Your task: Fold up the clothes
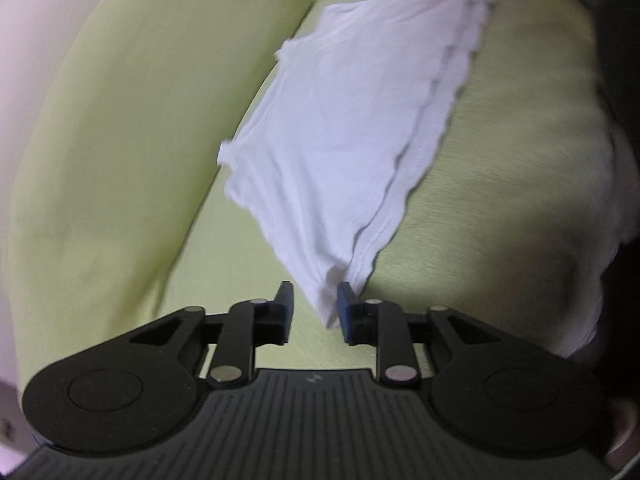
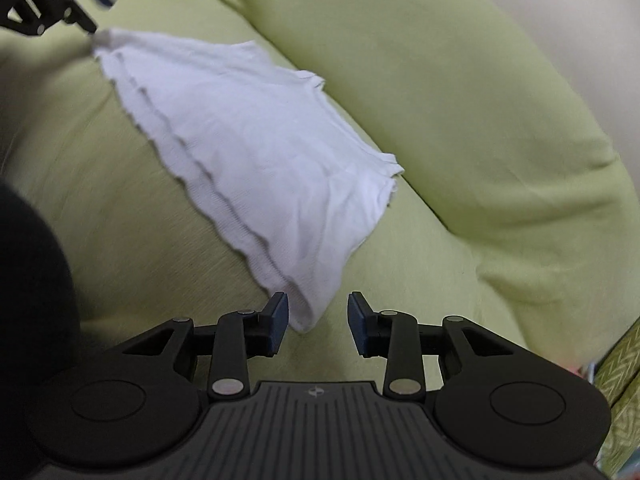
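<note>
A white folded garment [image 1: 352,128] with stacked wavy hems lies on the green sofa seat [image 1: 500,200]. My left gripper [image 1: 316,304] is open. One near corner of the garment sits between its fingers, against the right pad [image 1: 345,304], with a gap to the left pad. In the right wrist view the same garment [image 2: 256,152] stretches away to the upper left. My right gripper [image 2: 319,316] is open around its other near corner, which lies close to the left finger [image 2: 278,312]. The left gripper [image 2: 90,4] shows at the garment's far corner.
The green back cushion [image 2: 460,100] rises behind the seat, with a pale wall [image 2: 560,20] beyond. A dark rounded shape [image 2: 28,264] fills the left edge of the right wrist view. Patterned green fabric [image 2: 620,380] is at the lower right.
</note>
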Available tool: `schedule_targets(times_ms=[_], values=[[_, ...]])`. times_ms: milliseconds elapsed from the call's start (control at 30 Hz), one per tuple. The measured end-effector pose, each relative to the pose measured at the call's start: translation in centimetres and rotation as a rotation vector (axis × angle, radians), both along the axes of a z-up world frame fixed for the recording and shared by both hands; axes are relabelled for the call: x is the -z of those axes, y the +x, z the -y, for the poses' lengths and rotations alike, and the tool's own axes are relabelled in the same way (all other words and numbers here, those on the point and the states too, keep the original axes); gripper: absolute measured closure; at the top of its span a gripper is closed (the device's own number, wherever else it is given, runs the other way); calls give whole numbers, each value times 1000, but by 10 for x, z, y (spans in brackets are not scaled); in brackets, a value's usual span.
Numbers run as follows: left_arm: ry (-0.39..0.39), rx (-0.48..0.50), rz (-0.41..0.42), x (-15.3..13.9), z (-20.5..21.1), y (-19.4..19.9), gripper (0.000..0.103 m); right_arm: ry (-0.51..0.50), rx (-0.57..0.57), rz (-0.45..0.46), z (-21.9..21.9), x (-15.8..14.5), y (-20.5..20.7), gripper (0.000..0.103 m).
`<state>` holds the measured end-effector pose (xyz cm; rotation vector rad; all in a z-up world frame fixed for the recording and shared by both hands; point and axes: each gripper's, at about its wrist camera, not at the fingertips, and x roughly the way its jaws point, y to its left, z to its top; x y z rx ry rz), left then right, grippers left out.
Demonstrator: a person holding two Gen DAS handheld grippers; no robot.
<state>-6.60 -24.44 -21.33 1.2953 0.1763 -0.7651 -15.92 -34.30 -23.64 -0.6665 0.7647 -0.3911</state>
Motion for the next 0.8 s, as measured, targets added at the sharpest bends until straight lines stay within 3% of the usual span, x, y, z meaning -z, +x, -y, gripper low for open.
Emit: schedule_targets(times_ms=[233, 267, 300, 400, 533, 600, 700, 800], values=[[121, 98, 132, 25, 16, 1, 81, -89, -20, -9, -5, 7, 9, 69], [133, 105, 150, 28, 18, 5, 84, -95, -20, -11, -4, 8, 10, 70], [135, 118, 165, 29, 18, 6, 101, -100, -21, -13, -2, 9, 11, 71], [109, 173, 223, 28, 17, 12, 101, -103, -36, -25, 4, 9, 14, 103], [65, 194, 296, 13, -3, 17, 101, -84, -70, 51, 6, -8, 1, 103], [85, 194, 303, 7, -16, 20, 101, -71, -73, 70, 9, -17, -6, 103], [153, 213, 310, 16, -32, 15, 101, -72, -76, 13, 12, -14, -12, 103], [171, 238, 284, 32, -32, 6, 101, -74, -76, -65, 14, 2, -14, 103]])
